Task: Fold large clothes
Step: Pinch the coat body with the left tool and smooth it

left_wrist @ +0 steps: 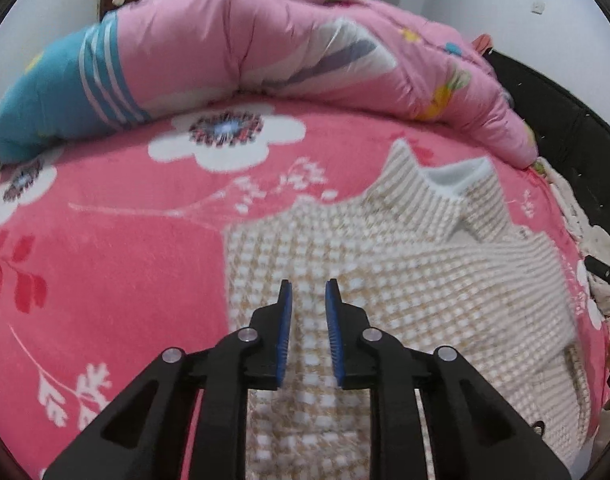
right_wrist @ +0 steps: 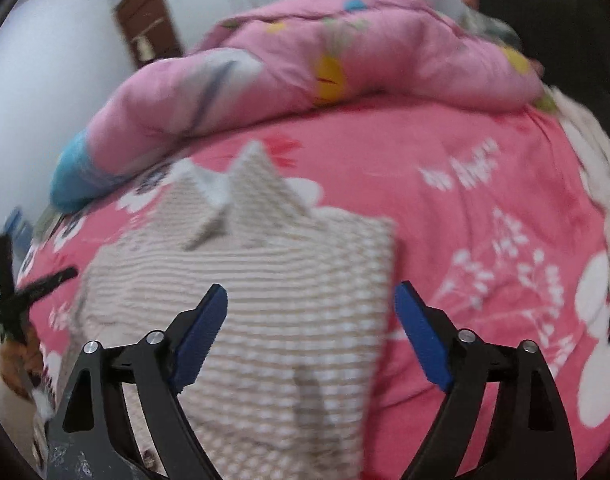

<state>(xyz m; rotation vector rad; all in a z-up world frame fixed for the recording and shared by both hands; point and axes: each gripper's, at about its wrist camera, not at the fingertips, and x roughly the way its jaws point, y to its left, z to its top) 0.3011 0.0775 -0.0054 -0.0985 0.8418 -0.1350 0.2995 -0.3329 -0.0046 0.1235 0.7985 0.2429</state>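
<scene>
Two grippers above one checked beige garment [left_wrist: 385, 264], spread on the pink floral bed [left_wrist: 105, 240] in the lower middle of both views, collar [left_wrist: 457, 184] toward the rolled pink quilt [left_wrist: 245, 40] at the top. Left gripper [left_wrist: 308, 292] low in its frame: fingers [left_wrist: 285, 320] drawn near together with a narrow gap, nothing pinched between them, cloth lying flat beneath. Right gripper [right_wrist: 311, 300] low in its frame: fingers [right_wrist: 203, 332] splayed wide, released, empty, one over the knit and the other just past its right edge. Sides seemingly already folded inward, hence the tidy rectangle and straight edges. Both tools clear of the fabric, probably to leave the fresh fold undisturbed. Likely next: a grip at the hem for a fold toward the collar. Right view blurred.
</scene>
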